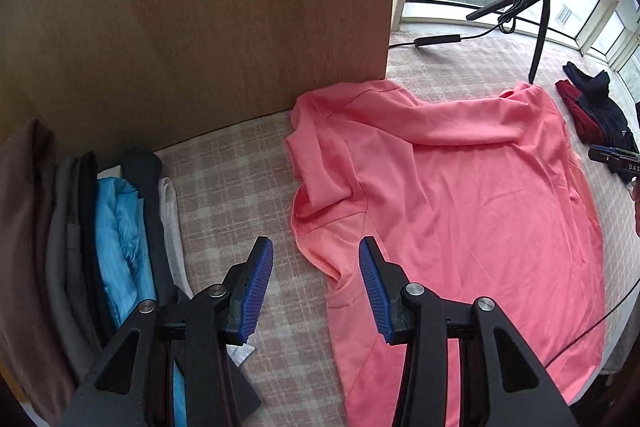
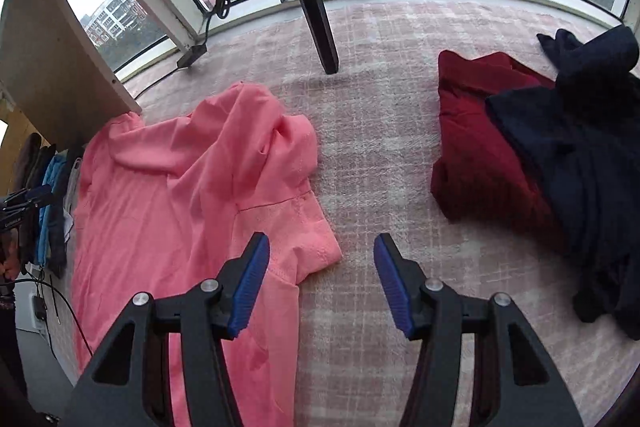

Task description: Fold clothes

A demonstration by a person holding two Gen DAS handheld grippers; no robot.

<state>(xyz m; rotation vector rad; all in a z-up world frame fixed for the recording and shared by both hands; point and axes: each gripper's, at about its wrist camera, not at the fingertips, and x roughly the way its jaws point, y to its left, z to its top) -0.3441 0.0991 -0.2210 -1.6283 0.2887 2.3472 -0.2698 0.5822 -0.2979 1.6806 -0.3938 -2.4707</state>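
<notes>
One pink shirt [image 1: 460, 211] lies spread on the checked blanket [image 2: 384, 155], between two grippers, left gripper [image 1: 316, 287] and right gripper [image 2: 322, 283], both released and empty; two dark garments [image 2: 560, 155] lie far right.

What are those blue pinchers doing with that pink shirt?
A person is folding clothes with a pincher tool in each hand. The pink shirt lies spread on the checked blanket, its top part already flopped over. The left gripper hangs open over one sleeve, and the right gripper hangs open by the other sleeve; neither holds anything. A pile of folded clothes sits on one side, and a red garment and a dark blue one wait on the other.
</notes>
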